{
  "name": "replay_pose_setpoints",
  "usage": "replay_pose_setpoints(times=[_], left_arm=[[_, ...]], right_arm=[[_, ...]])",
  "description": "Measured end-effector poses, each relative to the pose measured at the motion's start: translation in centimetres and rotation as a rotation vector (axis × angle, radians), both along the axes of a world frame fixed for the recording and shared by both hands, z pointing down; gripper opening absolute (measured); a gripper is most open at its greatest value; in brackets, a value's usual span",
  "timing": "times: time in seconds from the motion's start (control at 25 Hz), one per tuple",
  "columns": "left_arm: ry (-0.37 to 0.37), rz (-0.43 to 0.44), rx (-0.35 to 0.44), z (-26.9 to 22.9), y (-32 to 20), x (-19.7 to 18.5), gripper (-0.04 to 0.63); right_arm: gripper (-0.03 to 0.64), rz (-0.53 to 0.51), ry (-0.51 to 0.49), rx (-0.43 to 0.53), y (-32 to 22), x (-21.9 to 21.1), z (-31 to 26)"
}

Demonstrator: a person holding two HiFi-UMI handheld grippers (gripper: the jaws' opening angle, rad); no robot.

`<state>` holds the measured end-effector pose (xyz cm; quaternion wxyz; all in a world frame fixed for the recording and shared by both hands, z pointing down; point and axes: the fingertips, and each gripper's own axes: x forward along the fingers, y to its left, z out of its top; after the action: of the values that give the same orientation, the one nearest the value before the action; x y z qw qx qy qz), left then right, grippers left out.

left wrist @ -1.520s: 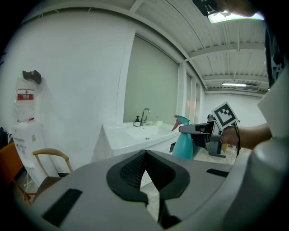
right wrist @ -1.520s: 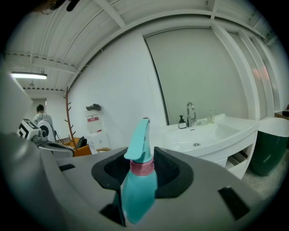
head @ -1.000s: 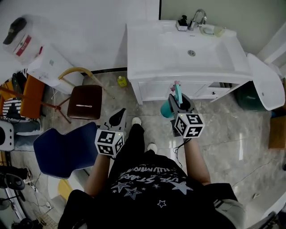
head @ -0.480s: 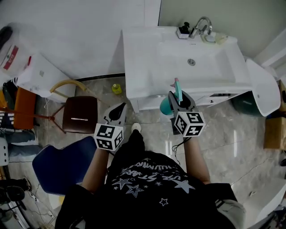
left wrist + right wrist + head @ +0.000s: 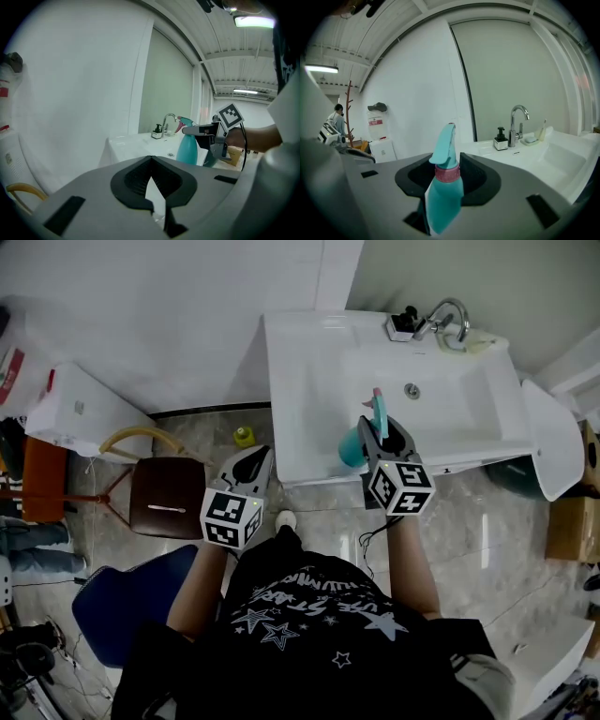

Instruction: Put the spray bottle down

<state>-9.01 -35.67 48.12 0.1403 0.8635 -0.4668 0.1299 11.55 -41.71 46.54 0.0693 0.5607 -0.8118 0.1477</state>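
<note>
Noted right gripper (image 5: 380,432) roughly half open and clamped on a teal spray bottle (image 5: 443,187), pads squeezing the body just under the pink collar, trigger head poking up at 12 o'clock between the jaws. Saw bottle upright, clear of any surface, hanging over the front rim of the white vanity sink (image 5: 305,371). Placed the basin drain (image 5: 412,390) between 1 and 2 o'clock from the bottle, chrome faucet (image 5: 448,315) and soap dispenser (image 5: 404,322) further out toward 1 o'clock on the back ledge, bare flat counter at 10 to 11 o'clock. Spotted left gripper (image 5: 251,463) at 9 o'clock from the right one, over the floor short of the vanity's front corner, jaws drawn nearly together with only a sliver of light between and nothing in them. Logged a small yellow bottle (image 5: 244,437) on the floor at 12 o'clock just past those tips, and a brown stool (image 5: 167,495) at 8 o'clock. Judged the step as carry-in: bottle at the sink, not yet set down. Reckoned the next move needs a flat landing spot, likely the counter beside the bowl, not the sloping bowl itself: lower until the base sits flat, keep it upright, then spread the jaws and back straight out so the pads don't tip it.
</note>
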Motion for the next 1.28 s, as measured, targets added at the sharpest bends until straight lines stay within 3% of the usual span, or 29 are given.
replay_pose_setpoints(times=[0.72,1.28], left_arm=[[-0.018,-0.022,-0.026,2.4,-9.3,-5.0,0.015],[-0.014,-0.015,-0.071,4.3,-11.0,-5.7,0.015]], right_arm=[[0.161,0.000,0.031,0.041,-13.9,-6.4,3.0],[0.161,-0.004,0.034,0.025,-15.7,-8.2,5.4]])
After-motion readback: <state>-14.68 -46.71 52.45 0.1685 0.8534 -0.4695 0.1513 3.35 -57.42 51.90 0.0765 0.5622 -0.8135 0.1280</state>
